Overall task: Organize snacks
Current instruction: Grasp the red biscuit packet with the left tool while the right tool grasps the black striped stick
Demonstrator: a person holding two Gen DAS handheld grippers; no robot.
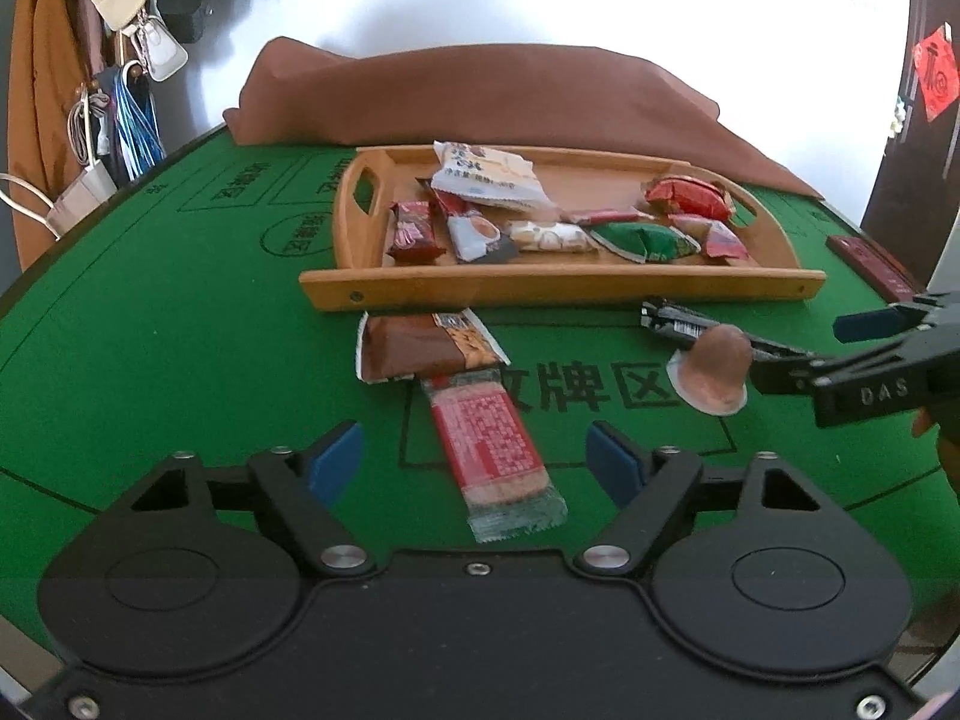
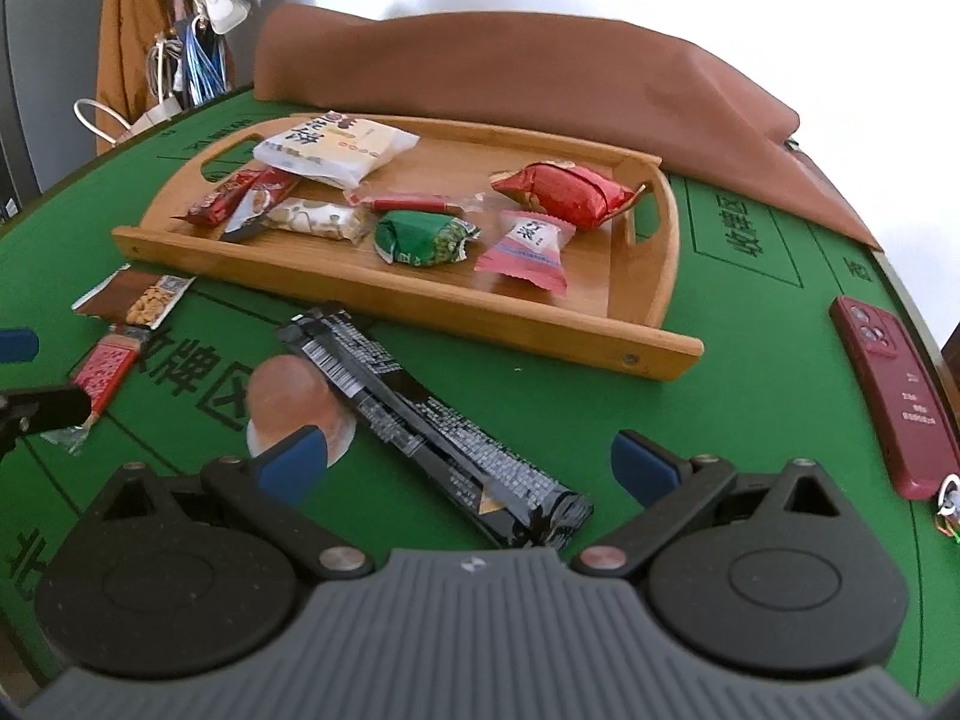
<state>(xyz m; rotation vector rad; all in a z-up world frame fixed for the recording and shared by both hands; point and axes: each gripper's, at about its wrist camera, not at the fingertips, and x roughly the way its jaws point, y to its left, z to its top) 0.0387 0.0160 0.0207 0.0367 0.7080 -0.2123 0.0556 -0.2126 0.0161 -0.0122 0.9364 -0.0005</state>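
While both jaws spread, touching nothing, R gripper (image 1: 798, 354) reads "DAS"; felt (image 1: 180, 330) shows 牌区.

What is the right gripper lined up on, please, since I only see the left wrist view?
Observer: The right gripper is open, with the long black packet lying between its fingers, neither pad pressing on it.
Operator: Thanks; is anything crowding it?
Observer: The brown jelly cup sits just beyond its left fingertip, beside the packet.
Operator: And to the right?
Observer: A dark red phone lies flat on the green table, apart from the tray.
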